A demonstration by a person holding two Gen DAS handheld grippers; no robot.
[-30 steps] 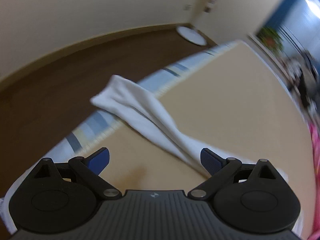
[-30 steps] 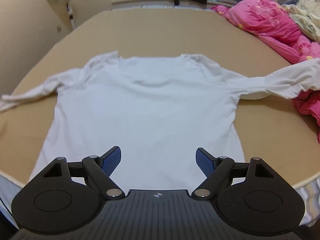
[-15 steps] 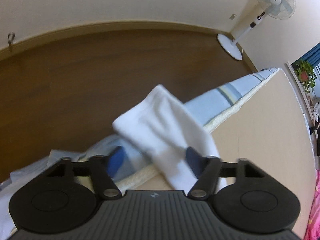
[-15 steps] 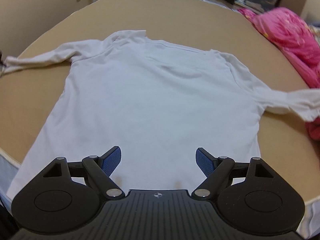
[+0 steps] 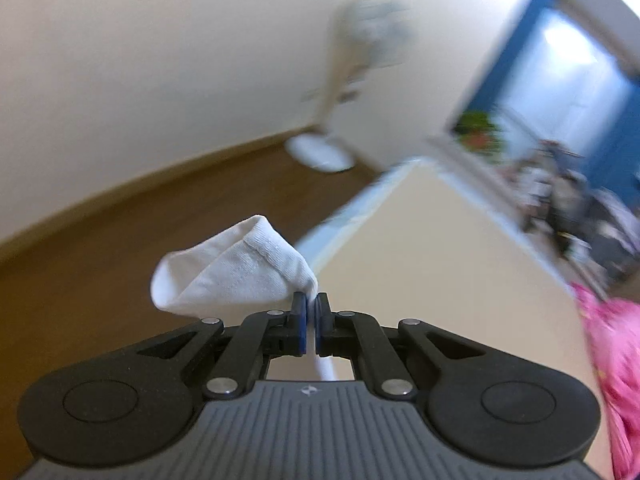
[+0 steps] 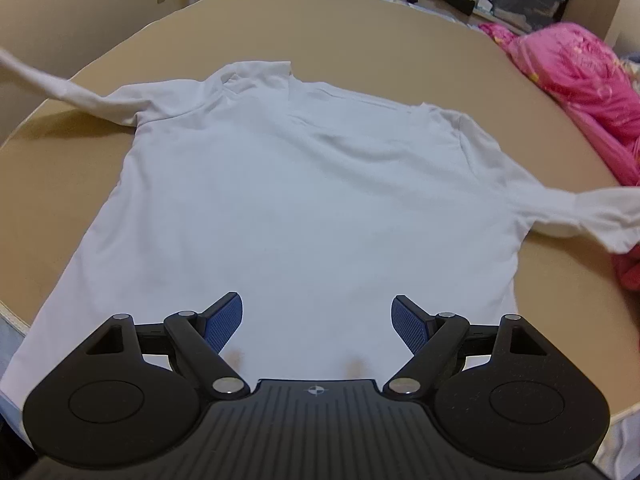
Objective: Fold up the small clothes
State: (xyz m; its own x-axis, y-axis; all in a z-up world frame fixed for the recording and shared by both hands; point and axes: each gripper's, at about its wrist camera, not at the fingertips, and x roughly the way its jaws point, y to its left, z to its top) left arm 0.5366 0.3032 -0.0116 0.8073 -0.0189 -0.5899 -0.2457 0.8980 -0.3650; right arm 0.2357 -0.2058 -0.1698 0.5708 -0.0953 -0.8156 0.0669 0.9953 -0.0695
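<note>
bare bed surface (image 6: pixel 400 40) beyond shirt (image 6: pixel 304 200), pink quilt (image 6: pixel 580 80) crowding right edge

Home bedroom: tan-sheeted bed (image 6: pixel 400 32), crumpled pink floral quilt (image 6: pixel 568 72) at right, white pedestal fan (image 5: pixel 320 152) on brown wood floor (image 5: pixel 120 232), potted green plant (image 5: pixel 476 128) by far window.

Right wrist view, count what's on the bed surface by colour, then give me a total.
White: 1, the long-sleeved shirt
Pink: 1, the bedding
Total: 2
</note>
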